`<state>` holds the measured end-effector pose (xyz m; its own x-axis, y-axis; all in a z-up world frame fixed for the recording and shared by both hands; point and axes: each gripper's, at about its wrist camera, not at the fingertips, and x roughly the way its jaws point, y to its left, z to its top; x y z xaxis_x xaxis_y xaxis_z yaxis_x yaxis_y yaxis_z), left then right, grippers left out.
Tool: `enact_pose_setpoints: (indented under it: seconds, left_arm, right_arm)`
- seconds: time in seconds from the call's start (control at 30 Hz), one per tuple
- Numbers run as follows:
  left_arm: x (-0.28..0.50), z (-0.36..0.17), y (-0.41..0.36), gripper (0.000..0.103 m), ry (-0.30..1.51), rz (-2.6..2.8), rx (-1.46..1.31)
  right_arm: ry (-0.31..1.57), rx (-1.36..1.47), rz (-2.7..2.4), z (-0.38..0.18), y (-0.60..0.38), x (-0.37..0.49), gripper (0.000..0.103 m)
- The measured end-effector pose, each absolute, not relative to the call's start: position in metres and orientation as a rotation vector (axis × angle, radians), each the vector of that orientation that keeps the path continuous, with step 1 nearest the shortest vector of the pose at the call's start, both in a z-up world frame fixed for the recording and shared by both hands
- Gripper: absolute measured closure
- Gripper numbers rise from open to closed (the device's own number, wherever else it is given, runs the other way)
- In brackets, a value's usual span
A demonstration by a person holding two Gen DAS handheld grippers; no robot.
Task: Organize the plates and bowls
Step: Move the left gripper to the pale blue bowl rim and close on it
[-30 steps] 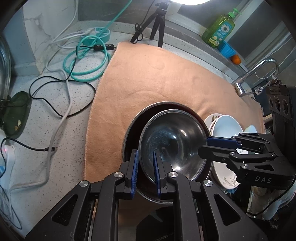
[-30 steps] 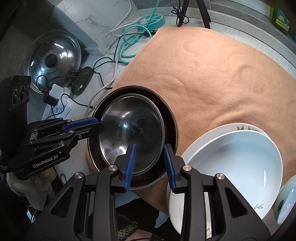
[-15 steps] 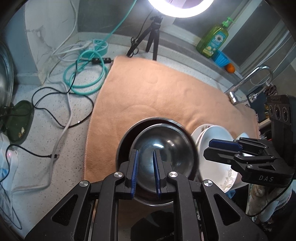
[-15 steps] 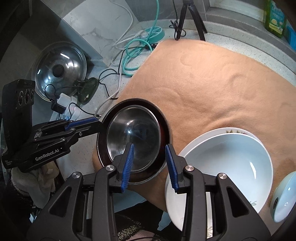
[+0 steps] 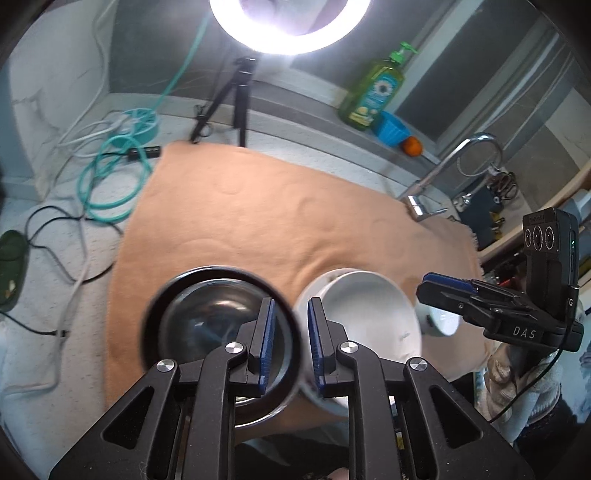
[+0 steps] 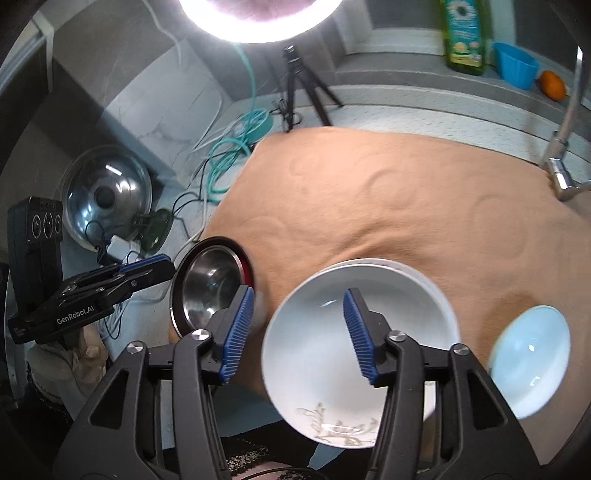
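the left gripper (image 5: pixel 290 341) sat low in the centre of its frame, its blue pads a narrow gap apart with nothing between them. it hung above the spot where the steel bowl (image 5: pixel 207 325) and the white bowl (image 5: pixel 364 314) nearly met. the steel bowl lay lower left of centre, nested inside a dark pan (image 5: pixel 173 288) on the orange towel (image 5: pixel 277 206). the white bowl lay lower right of centre on the same towel, with the rim of a plate (image 5: pixel 327 275) showing just behind it.

the right gripper (image 6: pixel 299 332) stood wide open and empty at the bottom of its own frame, its pads (image 6: pixel 360 338) spread over the white bowl (image 6: pixel 332 358). whether they touched the bowl could not be told. that bowl carried a leaf pattern at its near edge and rested on the plate (image 6: pixel 417 273). a small pale blue bowl (image 6: pixel 532 354) lay just beside them at the lower right. the steel bowl (image 6: pixel 208 284) showed left of centre, with a red edge at its right side.

in the left view the right gripper (image 5: pixel 443 286) appeared at the right edge. in the right view the left gripper (image 6: pixel 155 264) appeared at the left, near the steel bowl.

beyond the towel (image 6: pixel 369 206), a ring light (image 5: pixel 291 22) on a tripod (image 5: pixel 236 96) glared at the top. a green soap bottle (image 5: pixel 373 96), blue cup (image 5: pixel 389 127) and orange (image 5: pixel 412 146) sat upper right, by a tap (image 5: pixel 443 173). teal cable (image 5: pixel 110 177) coiled upper left. a pot lid (image 6: pixel 107 199) leaned at the left.
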<state>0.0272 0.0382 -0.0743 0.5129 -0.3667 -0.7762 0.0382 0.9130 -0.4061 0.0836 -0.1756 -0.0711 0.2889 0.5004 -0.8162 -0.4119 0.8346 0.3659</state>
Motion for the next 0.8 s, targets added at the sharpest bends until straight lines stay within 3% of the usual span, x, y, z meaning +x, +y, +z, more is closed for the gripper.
enact_pose_setpoints:
  seconds: [0.23, 0.67, 0.8]
  left_arm:
    - [0.041, -0.077, -0.005, 0.087, 1.007, -0.325, -0.354]
    - [0.063, -0.091, -0.097, 0.087, 1.035, -0.45, -0.298]
    - [0.07, -0.101, -0.125, 0.087, 1.061, -0.479, -0.29]
  right_arm:
    - [1.092, 0.139, 0.51, -0.068, -0.235, 0.084, 0.04]
    - [1.048, 0.203, 0.354, -0.084, -0.338, 0.085, 0.038]
    - [1.002, 0.21, 0.329, -0.084, -0.361, 0.085, 0.02]
